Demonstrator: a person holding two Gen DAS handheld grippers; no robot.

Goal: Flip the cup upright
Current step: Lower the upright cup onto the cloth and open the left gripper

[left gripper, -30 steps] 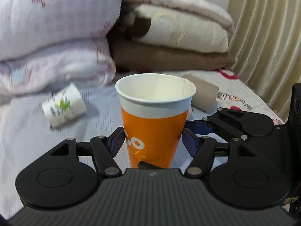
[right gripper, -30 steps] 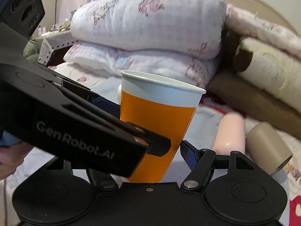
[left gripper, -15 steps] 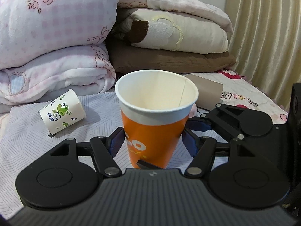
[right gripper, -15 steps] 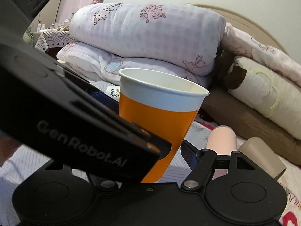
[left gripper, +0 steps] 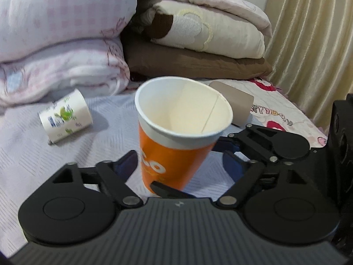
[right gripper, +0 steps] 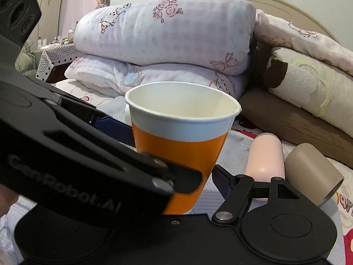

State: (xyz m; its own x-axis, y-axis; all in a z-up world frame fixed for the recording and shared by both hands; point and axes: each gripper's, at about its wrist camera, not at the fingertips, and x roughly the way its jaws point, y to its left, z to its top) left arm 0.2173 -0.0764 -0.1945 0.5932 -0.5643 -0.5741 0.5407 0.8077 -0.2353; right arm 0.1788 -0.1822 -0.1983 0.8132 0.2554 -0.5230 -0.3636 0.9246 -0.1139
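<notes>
An orange cup [left gripper: 176, 145] with a white rim stands mouth-up at the centre of the frame, leaning slightly right, on a pale sheet [left gripper: 26, 154]. The left gripper [left gripper: 179, 165] has its fingers apart on either side of the cup, with gaps showing. The right gripper [right gripper: 176, 174] also flanks the cup; whether it touches cannot be told. A white cup [left gripper: 66, 116] lies on its side at left. Folded quilts [left gripper: 66, 33] fill the top.
</notes>
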